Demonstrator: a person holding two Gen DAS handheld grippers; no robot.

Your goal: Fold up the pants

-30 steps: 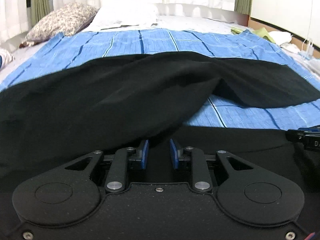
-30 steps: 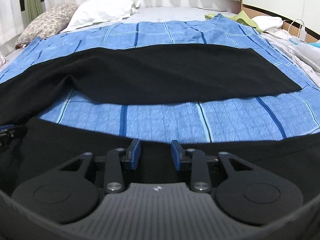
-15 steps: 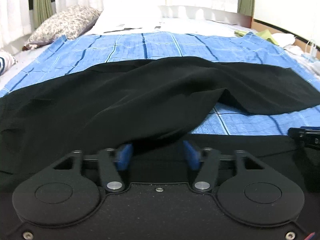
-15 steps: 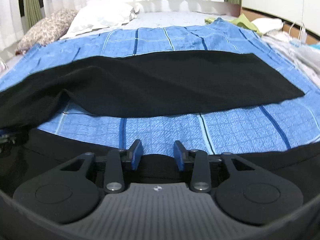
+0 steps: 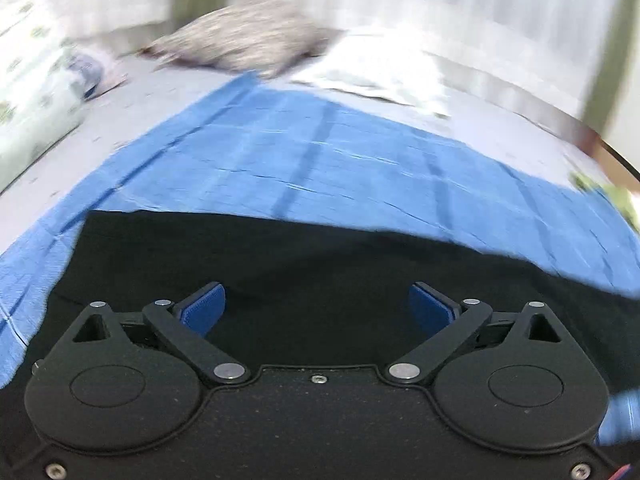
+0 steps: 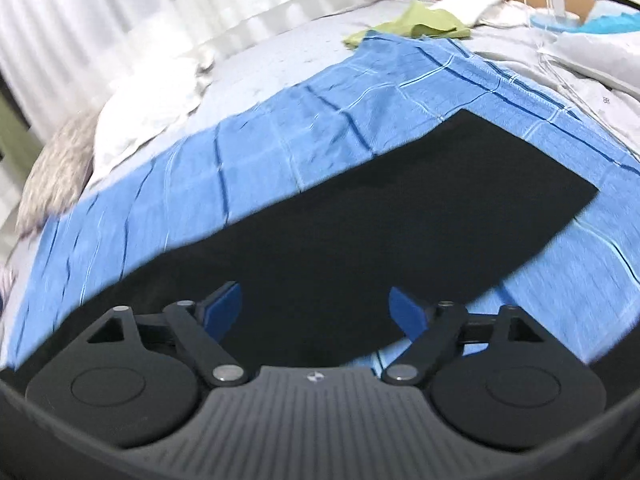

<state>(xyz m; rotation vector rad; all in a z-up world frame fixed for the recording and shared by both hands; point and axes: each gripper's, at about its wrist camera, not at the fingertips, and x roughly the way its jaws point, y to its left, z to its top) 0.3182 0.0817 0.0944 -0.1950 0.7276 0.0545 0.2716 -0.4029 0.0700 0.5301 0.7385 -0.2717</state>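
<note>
on the bed, the black pants (image 5: 320, 272) lie flat across a blue striped blanket (image 5: 320, 160), in one dark band with no crease or seam readable. the left gripper (image 5: 317, 310) has just been opening and its blue pads (image 5: 202, 312) now stand wide, with nothing pinched between them and only the dark cloth seen past them. the right gripper (image 6: 315, 308) has likewise just spread wide and holds nothing; the near edge of the pants is hidden behind its body. both views are smeared. a patterned pillow (image 5: 244, 46) and a white pillow (image 5: 376, 68) blur together, and a green cloth (image 6: 416, 24) at the blanket's far corner is partly covered.
</note>
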